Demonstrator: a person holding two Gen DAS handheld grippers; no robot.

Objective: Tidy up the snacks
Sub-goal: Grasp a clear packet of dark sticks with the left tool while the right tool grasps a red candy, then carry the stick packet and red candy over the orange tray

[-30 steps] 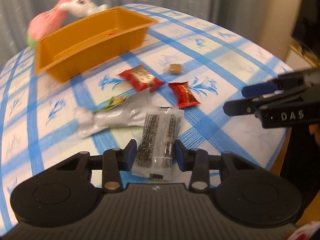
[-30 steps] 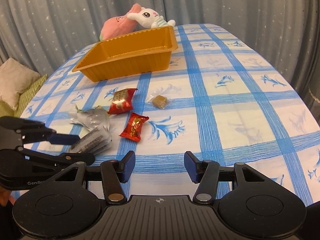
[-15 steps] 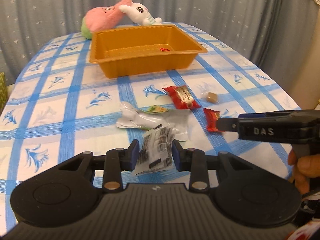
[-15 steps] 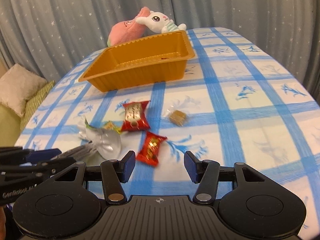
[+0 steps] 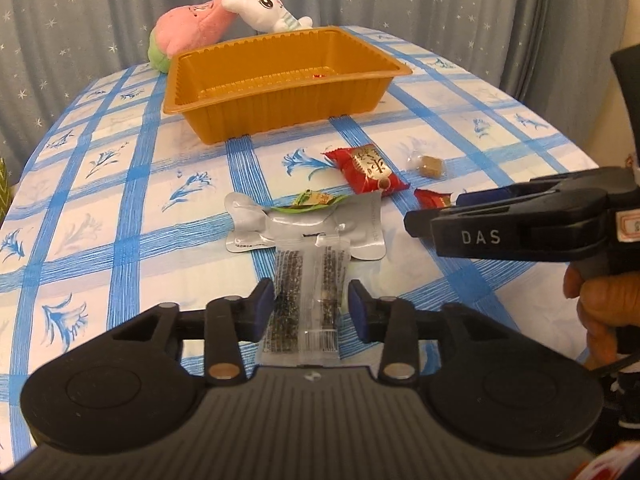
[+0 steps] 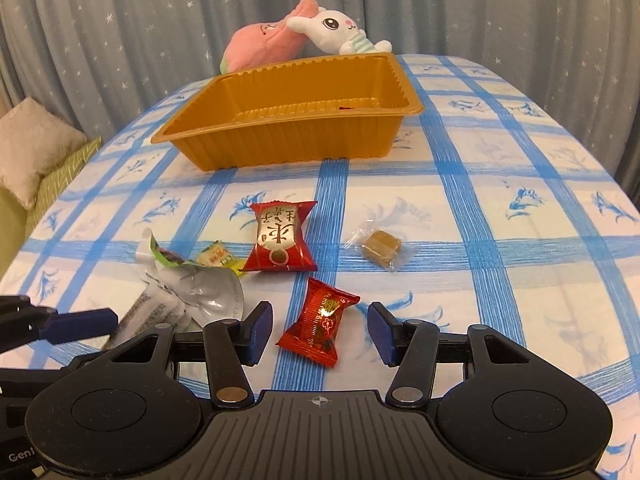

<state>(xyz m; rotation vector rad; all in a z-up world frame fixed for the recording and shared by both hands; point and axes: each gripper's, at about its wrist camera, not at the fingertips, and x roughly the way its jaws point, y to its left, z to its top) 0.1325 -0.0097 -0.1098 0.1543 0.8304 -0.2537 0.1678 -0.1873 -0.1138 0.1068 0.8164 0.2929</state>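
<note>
Now left gripper (image 5: pixel 311 306) opening, angled down, straddling sesame packet (image 5: pixel 306 300)

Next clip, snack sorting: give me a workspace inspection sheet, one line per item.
Surface: blue-checked tablecloth, lying flat.
Job's things: orange tray nearly empty; large red packet, small red packet, wrapped brown candy, silver pouch, clear seed-bar packet outside it.
Clutter: plush toys behind the tray.
Grippers: left gripper opening, seed-bar packet between its pads; right gripper open around the small red packet.
Cables: nothing seen.
Surroundings: starred curtain, cushion.
</note>
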